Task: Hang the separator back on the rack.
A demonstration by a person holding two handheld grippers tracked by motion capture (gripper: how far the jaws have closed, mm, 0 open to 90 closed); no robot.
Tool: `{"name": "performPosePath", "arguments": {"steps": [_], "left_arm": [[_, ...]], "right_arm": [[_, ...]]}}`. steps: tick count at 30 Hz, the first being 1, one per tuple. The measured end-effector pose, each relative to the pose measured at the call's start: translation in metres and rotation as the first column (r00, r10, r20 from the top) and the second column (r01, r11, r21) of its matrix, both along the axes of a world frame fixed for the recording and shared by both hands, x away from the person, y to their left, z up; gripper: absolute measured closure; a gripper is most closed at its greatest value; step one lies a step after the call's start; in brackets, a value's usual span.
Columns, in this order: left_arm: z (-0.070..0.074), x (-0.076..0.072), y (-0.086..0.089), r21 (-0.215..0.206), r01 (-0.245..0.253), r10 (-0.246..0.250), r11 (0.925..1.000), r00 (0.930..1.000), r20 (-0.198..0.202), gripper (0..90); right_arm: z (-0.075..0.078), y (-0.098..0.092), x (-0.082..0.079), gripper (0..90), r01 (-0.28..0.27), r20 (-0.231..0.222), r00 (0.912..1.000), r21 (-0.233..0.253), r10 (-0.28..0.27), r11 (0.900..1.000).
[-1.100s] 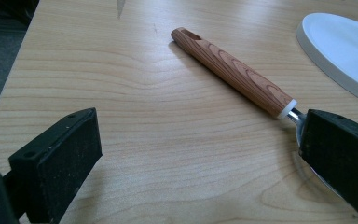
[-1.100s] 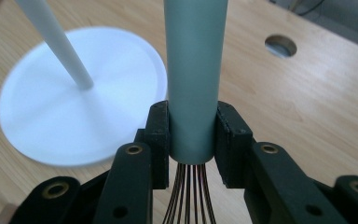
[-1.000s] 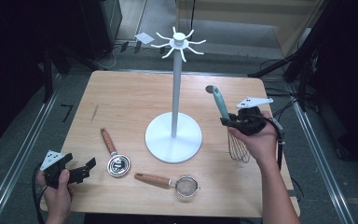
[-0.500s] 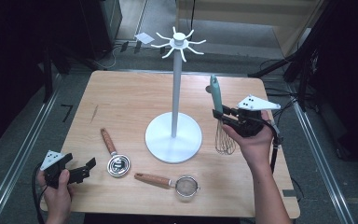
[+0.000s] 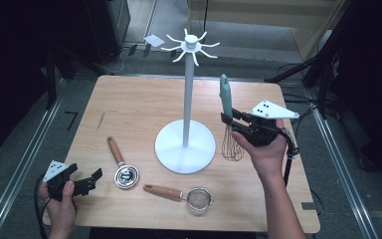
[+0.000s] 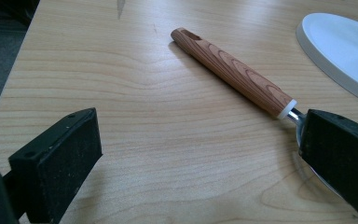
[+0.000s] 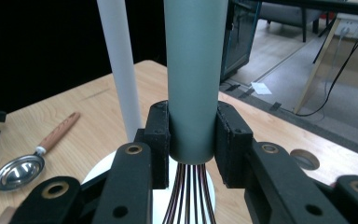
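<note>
The right tool [image 5: 227, 119] gripped the whisk [image 5: 227, 117] by its green handle, holding it upright just right of the white stand [image 5: 185, 144]. The left tool [image 5: 90, 180] rested wide open and empty at the surface's [image 5: 129, 112] near left corner, beside a spoon [image 5: 122, 167].

1 table [image 5: 144, 102]. On it: 1 white hook stand [image 5: 185, 144], 1 whisk w/ teal handle [image 5: 227, 119], 1 wood-handled scoop [image 5: 122, 167], 1 wood-handled strainer [image 5: 181, 195]. 2 grippers: left [image 5: 87, 181], right [image 5: 229, 119]. 2 hands.
</note>
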State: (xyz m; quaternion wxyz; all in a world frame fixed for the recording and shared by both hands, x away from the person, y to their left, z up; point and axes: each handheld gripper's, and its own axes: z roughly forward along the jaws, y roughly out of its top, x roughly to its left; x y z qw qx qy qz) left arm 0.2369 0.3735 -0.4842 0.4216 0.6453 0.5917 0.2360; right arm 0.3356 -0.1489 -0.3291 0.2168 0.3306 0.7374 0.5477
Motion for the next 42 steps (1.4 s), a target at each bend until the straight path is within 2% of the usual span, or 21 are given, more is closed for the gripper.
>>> {"name": "performPosePath", "arguments": {"steps": [6,13,18,24,28,35,42], "left_arm": [[0.000,0.000,0.000,-0.001,0.002,-0.002,1.0000,1.0000,0.001,0.0],[0.000,0.000,0.000,-0.003,0.002,-0.002,1.0000,1.0000,0.000,0.0],[0.000,0.000,0.000,-0.004,0.003,-0.003,1.0000,1.0000,-0.001,0.0],[0.000,0.000,0.000,-0.003,0.002,-0.002,1.0000,1.0000,-0.001,0.0],[0.000,0.000,0.000,-0.001,0.003,-0.003,1.0000,1.0000,-0.003,0.0],[0.000,0.000,0.000,-0.002,0.005,-0.005,1.0000,1.0000,-0.004,0.0],[0.000,0.001,0.000,-0.004,0.006,-0.006,1.0000,1.0000,-0.002,0.0]], "right_arm": [[0.005,0.005,-0.003,71.0,-0.008,0.000,1.0000,0.037,0.008,0.999],[0.010,0.011,-0.005,71.0,-0.013,0.016,0.9998,0.038,0.012,0.999],[0.016,0.015,-0.006,71.0,-0.011,0.031,0.9995,0.066,0.009,0.998],[0.022,0.019,-0.007,71.0,0.004,0.055,0.9985,0.070,-0.007,0.998],[0.027,0.020,-0.007,71.1,0.015,0.060,0.9980,0.091,-0.020,0.996],[0.036,0.024,-0.006,71.1,0.007,0.079,0.9968,0.093,-0.014,0.996],[0.044,0.028,-0.010,71.1,0.013,0.109,0.9937,0.115,-0.025,0.993]]}}
